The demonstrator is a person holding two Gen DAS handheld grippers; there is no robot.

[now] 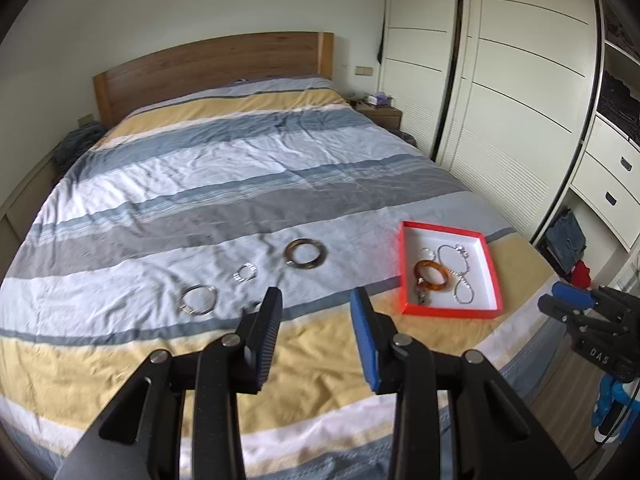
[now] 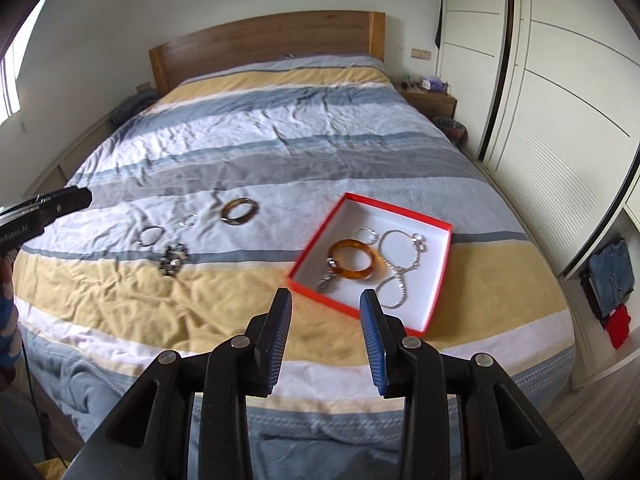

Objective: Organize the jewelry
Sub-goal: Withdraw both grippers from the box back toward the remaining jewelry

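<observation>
A red-rimmed white box (image 1: 492, 276) (image 2: 436, 272) lies on the bed. It holds an amber bangle (image 1: 433, 276) (image 2: 356, 266), a silver chain (image 1: 464, 280) (image 2: 396, 276) and a thin ring. Loose on the bedspread lie a dark brown bangle (image 1: 305, 254) (image 2: 239, 211), a small silver bracelet (image 1: 245, 271) (image 2: 188, 220), a wire bangle (image 1: 199, 299) (image 2: 151, 235) and a beaded bracelet (image 2: 173, 260). My left gripper (image 1: 316, 300) is open and empty above the bedspread, near the loose pieces. My right gripper (image 2: 326, 302) is open and empty over the box's near corner.
The striped bed (image 1: 240, 160) has a wooden headboard (image 1: 208, 68). A white wardrobe (image 1: 500, 80) and drawers stand on the right. A bedside table (image 1: 380, 114) is at the far right of the bed. Clothes lie on the floor (image 2: 612, 280).
</observation>
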